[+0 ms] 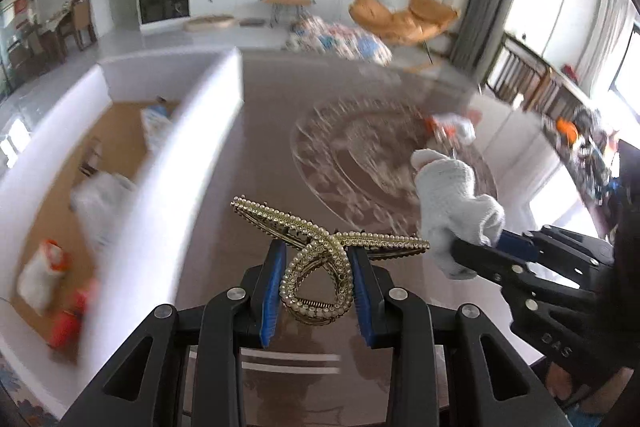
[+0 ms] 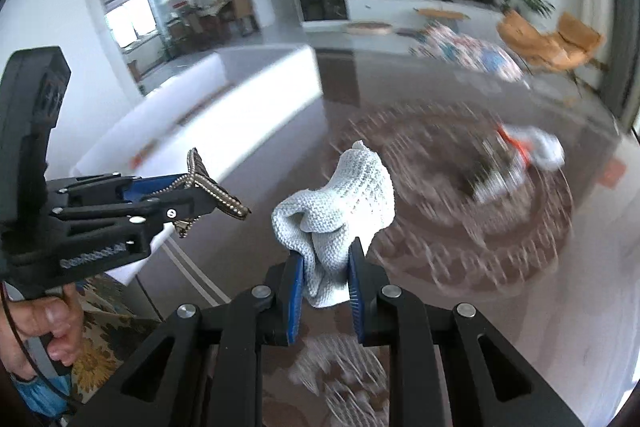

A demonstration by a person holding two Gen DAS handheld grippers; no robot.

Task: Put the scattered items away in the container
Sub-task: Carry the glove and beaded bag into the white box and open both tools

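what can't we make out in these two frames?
- Items inside the white container: left wrist view, motion blur; only white and orange blobs.
- Pile left on the table: right wrist view, blurred; contents unclear.
- Container interior: right wrist view, hidden by its wall.
- Hair clip lower end: left wrist view, behind the fingers.

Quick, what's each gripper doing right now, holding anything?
Left gripper: closed on the gold hair clip.
Right gripper: closed on the white knitted cloth.

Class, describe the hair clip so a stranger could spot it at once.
Start at the white box on the brown table. Just right of it, the left gripper holds the hair clip. It alone is gold and beaded; the right gripper holds a white cloth.
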